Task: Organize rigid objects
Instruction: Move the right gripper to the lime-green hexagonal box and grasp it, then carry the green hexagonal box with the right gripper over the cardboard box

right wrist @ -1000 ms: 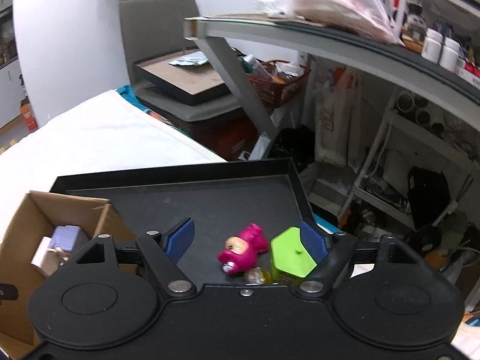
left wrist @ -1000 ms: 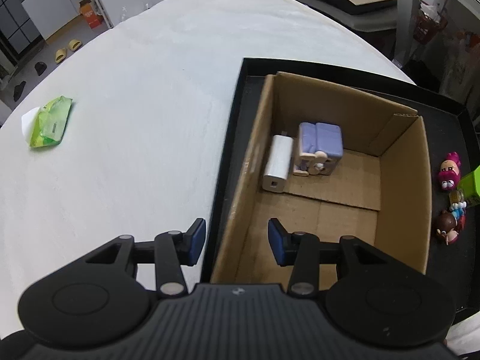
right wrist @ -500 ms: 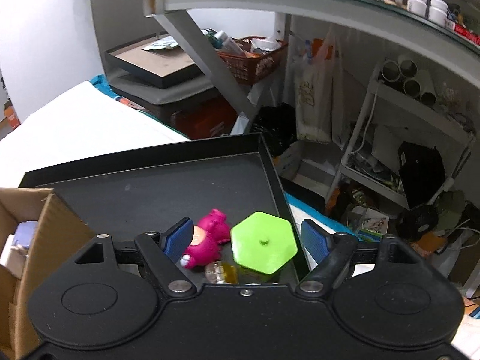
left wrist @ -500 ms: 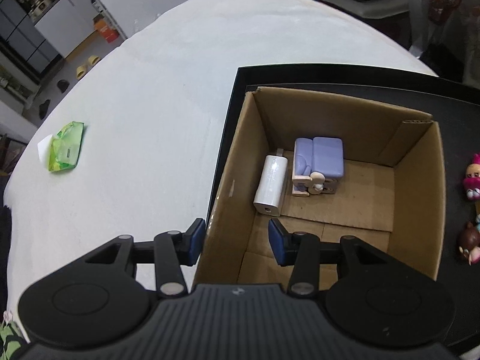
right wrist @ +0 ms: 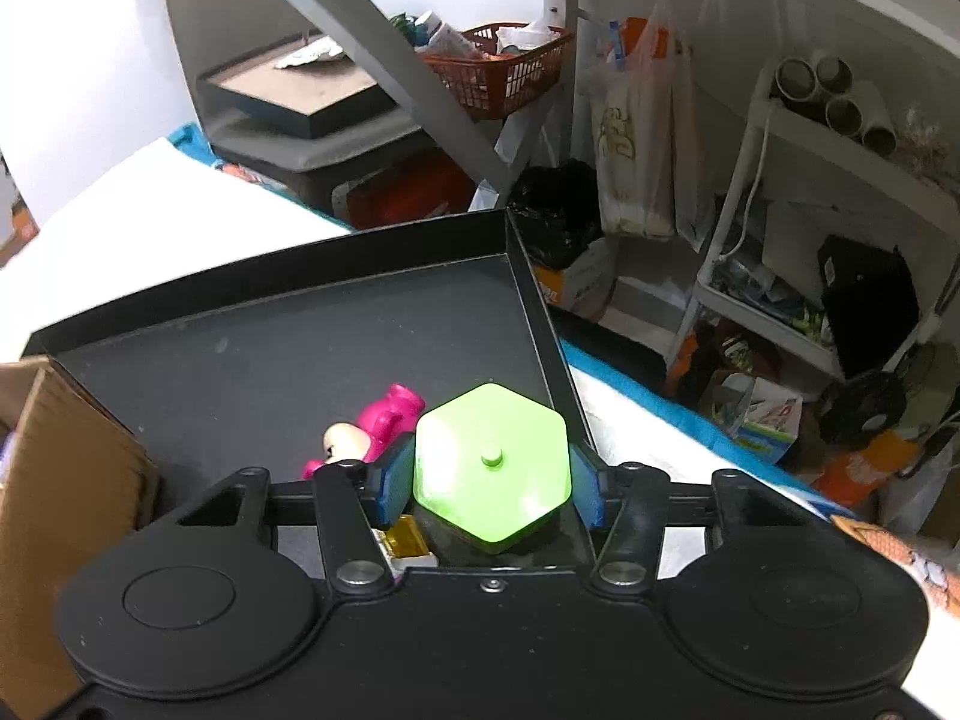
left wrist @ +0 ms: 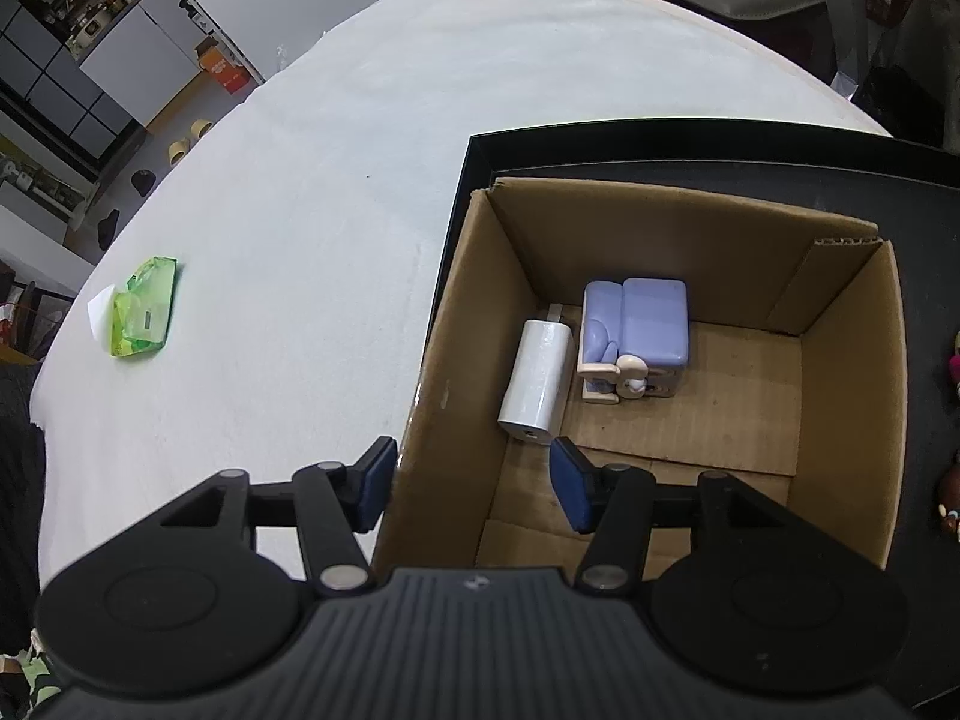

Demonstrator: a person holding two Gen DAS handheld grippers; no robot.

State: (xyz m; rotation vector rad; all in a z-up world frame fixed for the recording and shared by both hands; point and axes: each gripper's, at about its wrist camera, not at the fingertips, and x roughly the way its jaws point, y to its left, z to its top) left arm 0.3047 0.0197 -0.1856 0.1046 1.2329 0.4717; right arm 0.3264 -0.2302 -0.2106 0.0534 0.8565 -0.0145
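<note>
A: The green hexagonal container (right wrist: 492, 468) is sitting in the near right corner of the black tray (right wrist: 288, 330), and the right gripper (right wrist: 492, 480) is closing around it. Both blue pads are pressing against opposite flat sides, so I am judging it clamped.

B: So the pick-up step is under way?

A: I am thinking so. The next move is calling for a straight lift clear of the pink figure (right wrist: 384, 426) and the small amber piece (right wrist: 408, 543) lying just beside it, then a carry over to the cardboard box (left wrist: 660, 228).

B: And the left gripper (left wrist: 471, 483)?

A: Its jaws are standing apart, empty, straddling the box's near left wall. Inside, a white charger (left wrist: 537, 375) and a lilac toy block (left wrist: 636, 336) are lying side by side.

B: How is the container looking?

A: Smooth, glossy hard plastic, flat lid with a small centre nub; the flat faces are suiting the pads.
</note>
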